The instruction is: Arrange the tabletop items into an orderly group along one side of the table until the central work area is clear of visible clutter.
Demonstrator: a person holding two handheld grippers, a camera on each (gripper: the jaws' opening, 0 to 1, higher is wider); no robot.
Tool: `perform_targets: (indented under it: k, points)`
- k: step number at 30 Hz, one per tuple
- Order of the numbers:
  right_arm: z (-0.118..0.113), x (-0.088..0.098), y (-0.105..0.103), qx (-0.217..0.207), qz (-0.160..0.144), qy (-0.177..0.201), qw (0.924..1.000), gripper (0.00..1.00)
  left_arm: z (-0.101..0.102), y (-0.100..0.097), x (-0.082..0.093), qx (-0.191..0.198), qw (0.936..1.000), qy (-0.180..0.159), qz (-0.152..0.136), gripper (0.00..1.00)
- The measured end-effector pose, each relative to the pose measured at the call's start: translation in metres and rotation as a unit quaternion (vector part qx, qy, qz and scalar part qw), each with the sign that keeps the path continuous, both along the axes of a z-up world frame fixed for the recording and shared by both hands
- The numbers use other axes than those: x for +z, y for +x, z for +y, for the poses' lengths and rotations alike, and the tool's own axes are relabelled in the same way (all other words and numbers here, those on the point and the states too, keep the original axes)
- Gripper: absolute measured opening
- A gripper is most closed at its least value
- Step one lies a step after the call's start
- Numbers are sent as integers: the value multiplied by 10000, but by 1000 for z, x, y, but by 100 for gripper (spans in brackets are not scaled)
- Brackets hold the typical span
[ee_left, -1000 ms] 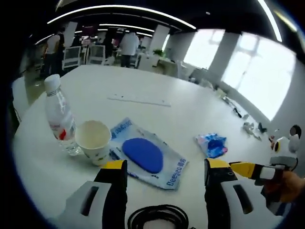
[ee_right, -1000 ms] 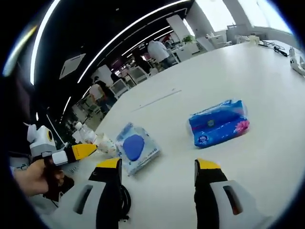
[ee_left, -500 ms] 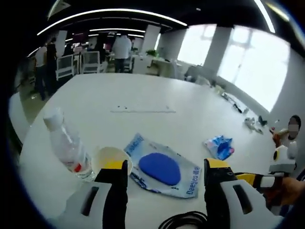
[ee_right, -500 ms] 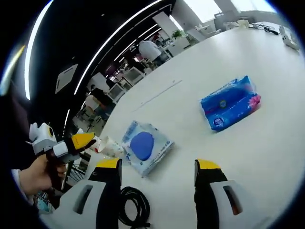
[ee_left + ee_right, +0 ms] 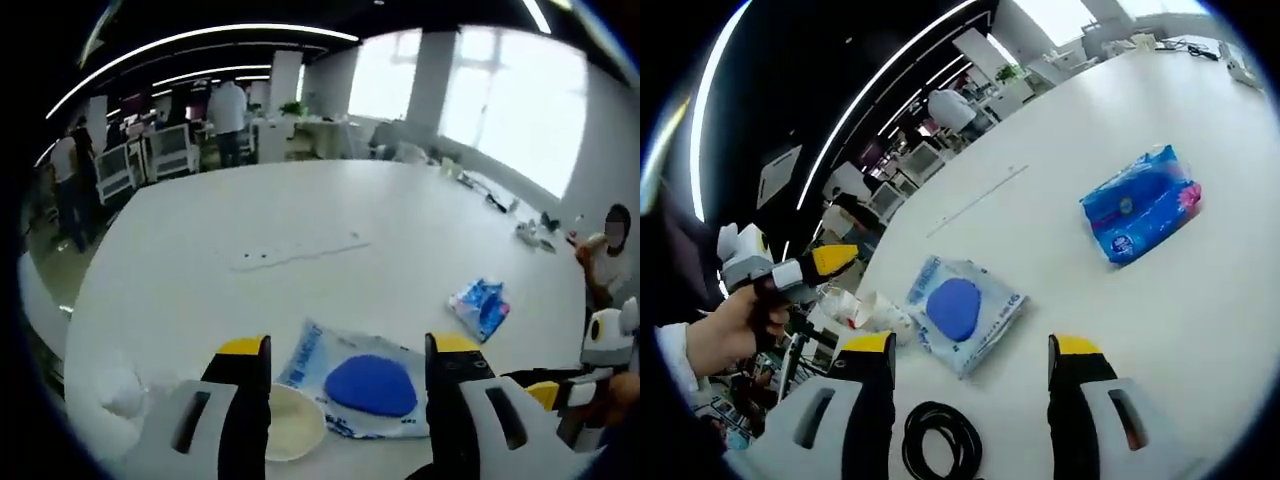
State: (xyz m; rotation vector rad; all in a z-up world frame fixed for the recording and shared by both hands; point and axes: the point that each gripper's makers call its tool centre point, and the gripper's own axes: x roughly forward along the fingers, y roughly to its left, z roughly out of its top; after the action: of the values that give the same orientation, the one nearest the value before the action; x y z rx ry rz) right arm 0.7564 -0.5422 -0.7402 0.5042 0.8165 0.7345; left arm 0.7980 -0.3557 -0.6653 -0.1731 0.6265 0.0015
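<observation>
Both grippers hang above the white counter (image 5: pixel 1200 300), released and holding nothing, so the gathering is not yet begun. The left gripper (image 5: pixel 345 395) is nearest the paper cup (image 5: pixel 290 425), just ahead of its left jaw, with the blue-centred packet (image 5: pixel 365 385) between its jaws. The right gripper (image 5: pixel 970 395) has the black cable (image 5: pixel 940 440) between its jaws and the blue tissue pack (image 5: pixel 1145 205) well ahead to the right. The next move probably calls for lowering over one item and closing on it.

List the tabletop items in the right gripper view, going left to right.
Paper cup → clear pouch with the blue pad → blue tissue pack.
</observation>
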Motion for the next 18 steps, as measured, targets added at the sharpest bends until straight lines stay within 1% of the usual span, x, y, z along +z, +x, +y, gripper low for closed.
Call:
perform_targets:
  k: [5,10,12,13,15,18]
  points:
    - [-2,-5,0,-23,16,-10,10000,59,8,9,-4,-60,9999,49,116,58]
    - [-3,-8,3,-104,63,0,9999,59,13,14,-14,-161,9992,142,351,56]
    - [-1,-10,4,-98,72,-2,9999,59,12,17,-19,-227,9988,56,434,56]
    - [-1,-11,4,-97,81,4,9999,59,9,18,-22,-253,9985,-85,479,56]
    - [-1,-14,4,-118,122,26,9999,59,11,22,-26,-208,9981,-264,526,56]
    - [3,-16,2,-101,187,96,9997,58,14,25,-32,-212,9973,-296,635,54]
